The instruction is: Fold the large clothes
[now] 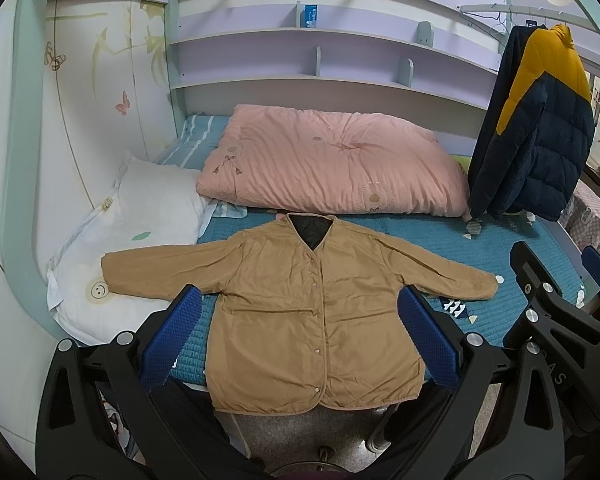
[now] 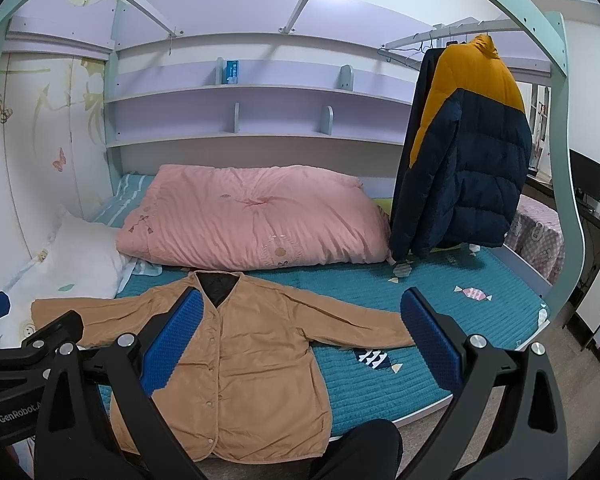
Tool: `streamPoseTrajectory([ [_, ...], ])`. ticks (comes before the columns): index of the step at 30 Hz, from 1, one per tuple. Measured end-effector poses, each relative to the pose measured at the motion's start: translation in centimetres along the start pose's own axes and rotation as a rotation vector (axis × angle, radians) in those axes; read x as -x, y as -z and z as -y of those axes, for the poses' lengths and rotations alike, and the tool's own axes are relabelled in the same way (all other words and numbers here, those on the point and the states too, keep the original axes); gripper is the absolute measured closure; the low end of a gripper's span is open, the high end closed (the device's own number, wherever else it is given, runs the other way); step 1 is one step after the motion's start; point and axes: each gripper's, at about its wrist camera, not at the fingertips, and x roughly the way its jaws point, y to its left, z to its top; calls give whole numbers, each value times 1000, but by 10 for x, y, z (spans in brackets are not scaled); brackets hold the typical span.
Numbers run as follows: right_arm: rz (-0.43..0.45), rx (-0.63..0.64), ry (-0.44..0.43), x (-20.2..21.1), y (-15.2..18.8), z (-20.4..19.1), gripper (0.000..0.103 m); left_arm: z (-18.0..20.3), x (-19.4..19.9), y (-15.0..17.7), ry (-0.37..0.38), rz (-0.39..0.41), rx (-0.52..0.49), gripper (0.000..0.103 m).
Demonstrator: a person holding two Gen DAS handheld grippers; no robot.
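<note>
A tan snap-front jacket (image 1: 300, 320) lies flat, front up, on the teal bedspread (image 1: 480, 240), with both sleeves spread out sideways and its hem hanging over the bed's near edge. My left gripper (image 1: 304, 332) hovers open over the jacket's body and holds nothing; one blue pad is near each armpit. In the right wrist view the jacket (image 2: 240, 360) sits left of centre. My right gripper (image 2: 304, 340) is open above the jacket's right sleeve and side, and is empty. The right gripper (image 1: 564, 276) also shows at the right edge of the left wrist view.
A folded pink quilt (image 1: 332, 160) lies behind the jacket and a white pillow (image 1: 132, 232) lies to its left. A navy and yellow puffer jacket (image 2: 468, 152) hangs from a rail on the right. Lilac shelves (image 2: 260, 92) line the back wall. A person's dark trouser leg (image 2: 360, 448) stands at the bed's edge.
</note>
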Motion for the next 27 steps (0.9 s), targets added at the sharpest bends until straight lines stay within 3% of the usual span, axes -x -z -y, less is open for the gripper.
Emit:
streamPoseTrajectory([
  [27,-23,3,-18,-12,-1,0,7,0,-12,-2,-10,-29,-13,5],
])
